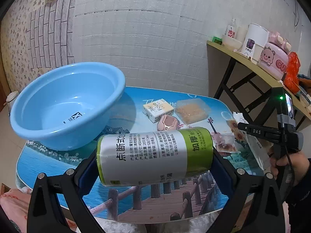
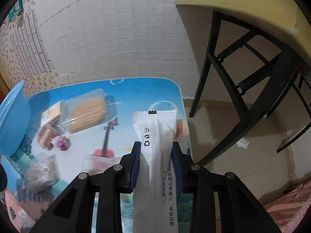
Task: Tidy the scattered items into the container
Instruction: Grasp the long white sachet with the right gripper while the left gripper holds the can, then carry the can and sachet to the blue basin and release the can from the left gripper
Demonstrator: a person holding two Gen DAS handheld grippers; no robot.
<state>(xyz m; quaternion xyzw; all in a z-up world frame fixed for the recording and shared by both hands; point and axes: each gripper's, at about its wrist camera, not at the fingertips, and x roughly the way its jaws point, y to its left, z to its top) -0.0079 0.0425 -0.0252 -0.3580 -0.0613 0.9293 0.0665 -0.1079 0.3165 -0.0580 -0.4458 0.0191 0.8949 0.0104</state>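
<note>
We are squeezing the roll of bags [image 1: 153, 155] in our left gripper [image 1: 154, 171], low over the table [image 1: 48, 163]. Our right gripper [image 2: 156, 155] is pinching the white packet [image 2: 155, 136]. We should be carrying both slowly to the blue bowl [image 1: 64, 104], holding tight.

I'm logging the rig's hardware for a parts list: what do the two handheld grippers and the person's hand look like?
Both the left gripper and the right gripper have black angular plastic arms with silver round pivot bolts and dark blue ribbed pads. Seen from the left wrist, the right gripper carries white "DAS" lettering, a lit green light and a black cable. The hand shows a dark sleeve.
</note>
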